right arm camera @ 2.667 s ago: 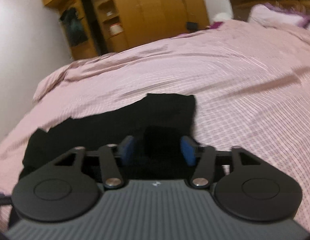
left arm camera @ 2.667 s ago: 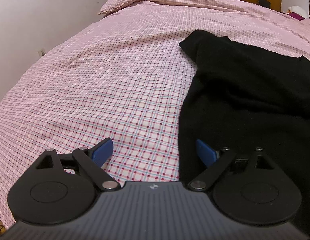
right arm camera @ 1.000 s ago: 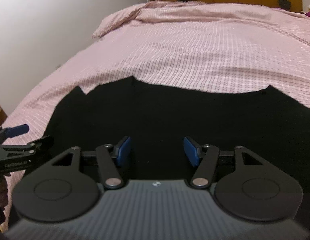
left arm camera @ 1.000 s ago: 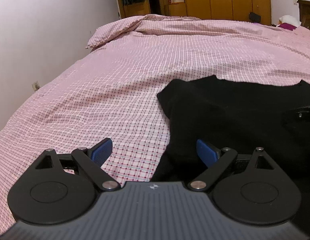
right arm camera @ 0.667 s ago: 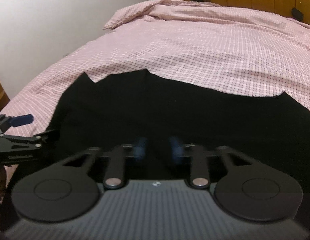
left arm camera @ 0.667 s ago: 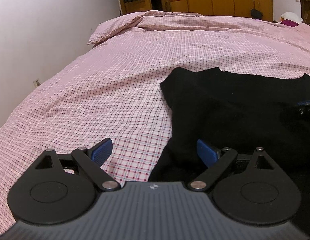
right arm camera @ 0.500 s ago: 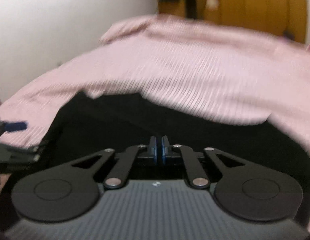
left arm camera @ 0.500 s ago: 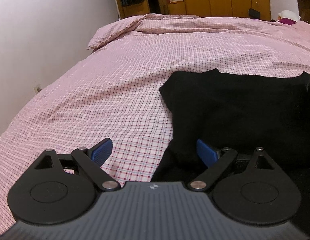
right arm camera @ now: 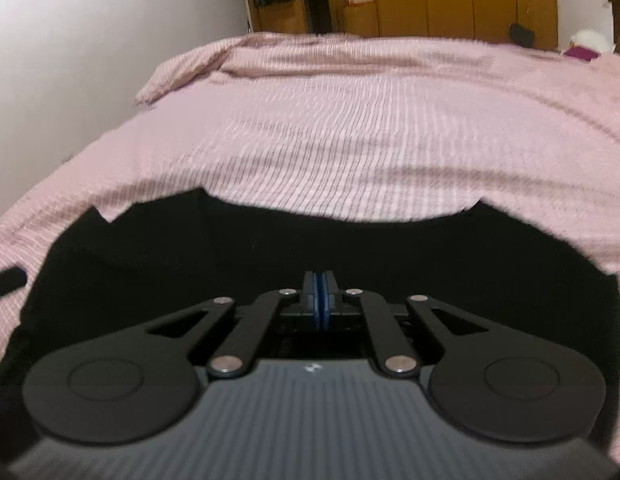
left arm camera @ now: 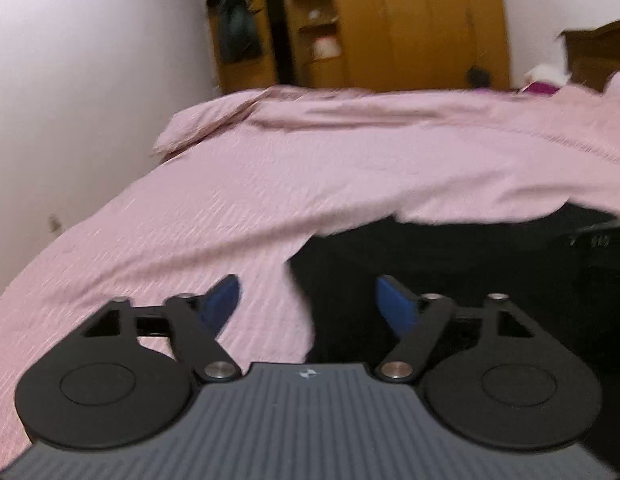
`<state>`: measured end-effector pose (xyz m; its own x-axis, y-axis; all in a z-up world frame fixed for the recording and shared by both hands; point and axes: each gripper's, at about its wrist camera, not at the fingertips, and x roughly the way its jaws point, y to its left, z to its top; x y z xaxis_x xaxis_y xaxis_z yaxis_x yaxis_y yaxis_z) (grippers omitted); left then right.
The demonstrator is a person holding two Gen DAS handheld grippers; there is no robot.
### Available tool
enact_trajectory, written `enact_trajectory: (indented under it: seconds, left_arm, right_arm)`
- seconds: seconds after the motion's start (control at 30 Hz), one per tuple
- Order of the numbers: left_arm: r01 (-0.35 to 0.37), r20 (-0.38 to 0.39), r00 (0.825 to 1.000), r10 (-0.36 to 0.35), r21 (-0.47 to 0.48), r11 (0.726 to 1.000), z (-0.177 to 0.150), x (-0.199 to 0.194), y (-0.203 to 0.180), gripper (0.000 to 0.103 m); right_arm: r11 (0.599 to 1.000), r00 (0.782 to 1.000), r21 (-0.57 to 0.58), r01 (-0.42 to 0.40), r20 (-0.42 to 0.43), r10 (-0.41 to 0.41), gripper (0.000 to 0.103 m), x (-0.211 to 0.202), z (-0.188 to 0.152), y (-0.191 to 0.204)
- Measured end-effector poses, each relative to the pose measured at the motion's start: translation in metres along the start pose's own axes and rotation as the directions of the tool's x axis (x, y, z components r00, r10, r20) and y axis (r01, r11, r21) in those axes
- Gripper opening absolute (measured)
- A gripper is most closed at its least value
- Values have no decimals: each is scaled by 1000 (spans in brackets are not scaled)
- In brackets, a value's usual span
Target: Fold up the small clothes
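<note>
Closed since a second ago: right gripper (right arm camera: 320,300), blue pads now pressed flat together low over the near hem of the black garment (right arm camera: 269,248); whether cloth is pinched between them cannot be told, black on black. Narrowed too, within the last half second: left gripper (left arm camera: 307,300), jaws apart, the garment's left edge between the pads but neither pad pressing on it. Tilted up as well on the left side, more wall and wardrobe (left arm camera: 410,24) showing than before, picture smeared.

Nearest, toward the bed's near edge: garment spread flat on the pink checked bedspread (right arm camera: 370,132), hem under both tools, two pointed corners at its far side, left margin running up from the left tool. Beyond, bare bedspread up to the rumpled far end, then wardrobe.

Step in hand, by judgement: taking hold of the near hem for a first fold. Next called for: left pads shut on the edge, then both corners lifted together and carried away toward the far side, evenly, without dragging the lower layer.
</note>
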<state>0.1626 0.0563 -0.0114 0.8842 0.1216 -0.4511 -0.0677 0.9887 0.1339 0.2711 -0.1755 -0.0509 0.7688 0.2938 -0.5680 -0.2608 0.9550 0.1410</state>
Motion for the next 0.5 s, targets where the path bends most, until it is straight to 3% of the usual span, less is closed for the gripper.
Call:
enact_trajectory:
  seconds: [0.1,0.13,0.17,0.23,0.33,0.5]
  left_arm:
    - [84,-19,996,-84,3,996,7,17,-13,52]
    - [105,-24,994,-105,4,994,7,24,-17,51]
    - [118,-36,992,-117,11,993,7,34,-21,50]
    - [93,-73,993,-90,38,995,1,54,-28,48]
    - [29,-133,991,-20,69,997,-13,83,-29,46]
    - [17,-128,992,-8,69,997,-18,89,-27,46]
  right_arm:
    - [1000,1000,-15,-24,0,24,9,-15,5,-6]
    - [999,999,-16,-32,-6,32,19,-20,5,-9]
    - [999,999,-16,-40,-9,40,41,-23,5,-13]
    - [999,999,-27,-39,5,39,63,-33,2,-22]
    - [998,999,-57,-33,-14,32,62,-39,-3,-36]
    - [996,990,-32,-89,-113,85,62,-42,-16,-64]
